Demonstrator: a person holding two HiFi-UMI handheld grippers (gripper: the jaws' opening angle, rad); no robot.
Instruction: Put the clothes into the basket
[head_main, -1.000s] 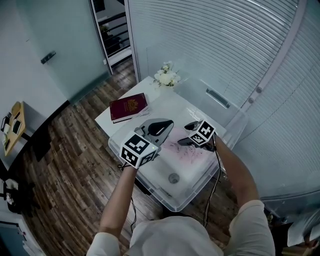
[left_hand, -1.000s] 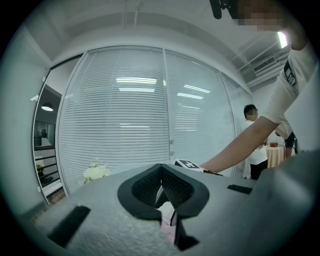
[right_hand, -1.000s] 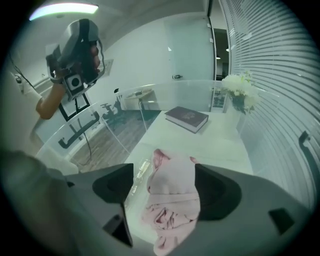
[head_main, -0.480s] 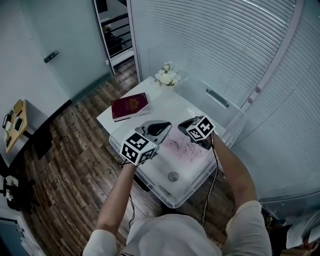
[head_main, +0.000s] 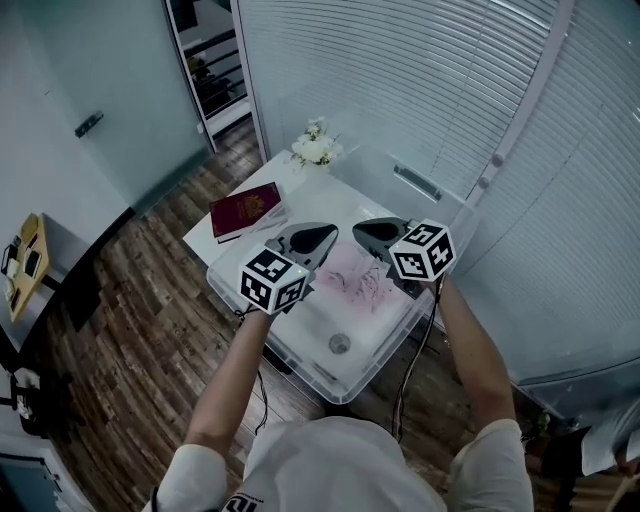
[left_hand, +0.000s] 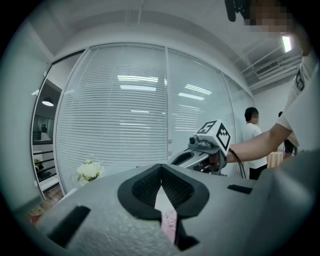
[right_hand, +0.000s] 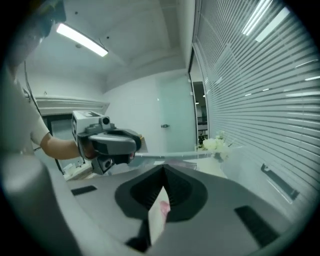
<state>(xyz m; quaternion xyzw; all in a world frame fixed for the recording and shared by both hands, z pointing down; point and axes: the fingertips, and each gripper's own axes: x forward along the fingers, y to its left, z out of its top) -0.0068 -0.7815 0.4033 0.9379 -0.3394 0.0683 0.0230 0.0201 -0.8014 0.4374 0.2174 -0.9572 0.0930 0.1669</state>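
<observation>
As you stand over the basket (head_main: 296, 350), your left gripper (head_main: 318, 237) is clamped on the pink cloth (head_main: 355, 280); your right gripper (head_main: 368, 231) pinches it too. Cloth hangs between them, over the basket's open top.

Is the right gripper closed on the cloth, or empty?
Closed on it. In its own view the right gripper pinches a fold of pink-printed cloth between shut jaws.
</observation>
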